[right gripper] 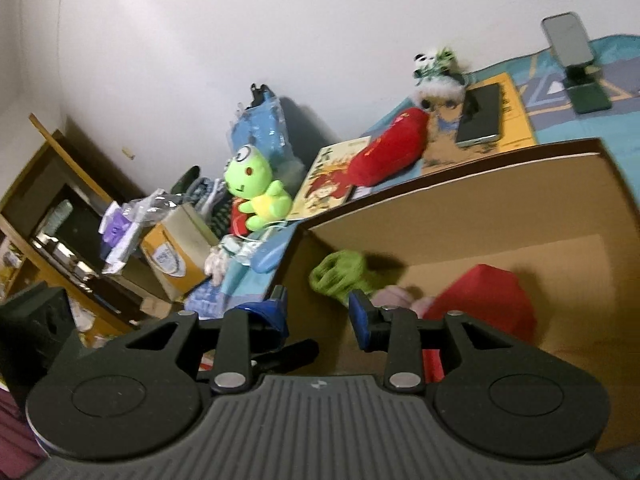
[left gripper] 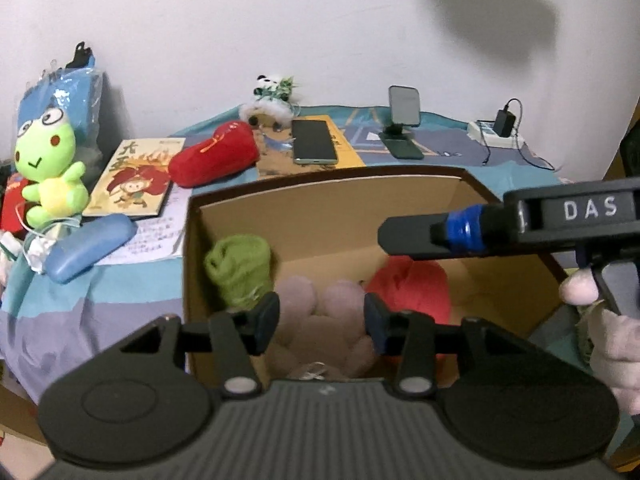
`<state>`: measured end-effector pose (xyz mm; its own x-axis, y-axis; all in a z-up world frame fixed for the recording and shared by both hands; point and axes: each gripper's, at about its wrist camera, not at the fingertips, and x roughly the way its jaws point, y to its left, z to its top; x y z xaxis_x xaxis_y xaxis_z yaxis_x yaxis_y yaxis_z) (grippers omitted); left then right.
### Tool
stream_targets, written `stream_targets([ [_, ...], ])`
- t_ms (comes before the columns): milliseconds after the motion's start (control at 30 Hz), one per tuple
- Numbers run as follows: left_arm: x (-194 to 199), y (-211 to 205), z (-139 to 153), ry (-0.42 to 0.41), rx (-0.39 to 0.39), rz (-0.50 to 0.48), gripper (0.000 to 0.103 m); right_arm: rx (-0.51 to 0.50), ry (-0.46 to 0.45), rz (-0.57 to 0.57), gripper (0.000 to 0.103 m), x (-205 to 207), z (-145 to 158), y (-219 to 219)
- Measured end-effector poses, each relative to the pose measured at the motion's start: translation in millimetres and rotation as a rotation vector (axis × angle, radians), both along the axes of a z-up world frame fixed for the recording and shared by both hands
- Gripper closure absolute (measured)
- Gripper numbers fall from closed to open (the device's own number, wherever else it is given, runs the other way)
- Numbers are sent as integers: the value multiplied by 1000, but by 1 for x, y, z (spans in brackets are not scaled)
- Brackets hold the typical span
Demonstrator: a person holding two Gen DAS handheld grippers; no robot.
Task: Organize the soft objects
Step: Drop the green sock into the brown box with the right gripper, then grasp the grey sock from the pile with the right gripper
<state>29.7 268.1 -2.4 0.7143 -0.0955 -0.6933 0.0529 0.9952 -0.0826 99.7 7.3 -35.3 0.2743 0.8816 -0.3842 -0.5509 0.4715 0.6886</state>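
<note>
A cardboard box (left gripper: pixel 420 196) stands open on the bed. Inside lie a green soft toy (left gripper: pixel 240 264), a pink plush (left gripper: pixel 320 320) and a red soft item (left gripper: pixel 412 284). My left gripper (left gripper: pixel 322 322) is open and empty above the pink plush. My right gripper (right gripper: pixel 318 316) is open and empty over the box's left wall (right gripper: pixel 480 200); it also shows in the left wrist view (left gripper: pixel 400 236) above the box. A green frog plush (left gripper: pixel 50 168), a red plush (left gripper: pixel 214 154) and a panda plush (left gripper: pixel 272 100) lie outside the box.
A picture book (left gripper: pixel 134 178), a blue case (left gripper: pixel 86 246), a phone (left gripper: pixel 314 142), a phone stand (left gripper: pixel 402 120) and a power strip with charger (left gripper: pixel 498 130) lie on the bed. A blue bag (left gripper: pixel 64 92) leans on the wall. Cluttered shelves (right gripper: pixel 60 220) stand at left.
</note>
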Motion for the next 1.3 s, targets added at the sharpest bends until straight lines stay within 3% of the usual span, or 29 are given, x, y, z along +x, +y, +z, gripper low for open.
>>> stream_targets([
  [333, -17, -63, 11, -5, -19, -144, 53, -35, -54, -70, 85, -16, -3, -40],
  [500, -22, -107, 10, 6, -24, -225, 51, -54, -56, -157, 85, -18, -9, -79],
  [833, -19, -203, -10, 80, -54, -355, 49, -105, 16, -249, 85, -18, -35, -177],
  [1067, -18, -259, -42, 168, -83, -443, 47, -144, 138, -333, 85, -13, -74, -250],
  [1300, -7, -297, -74, 247, -139, -474, 47, -123, 241, -332, 85, -10, -95, -285],
])
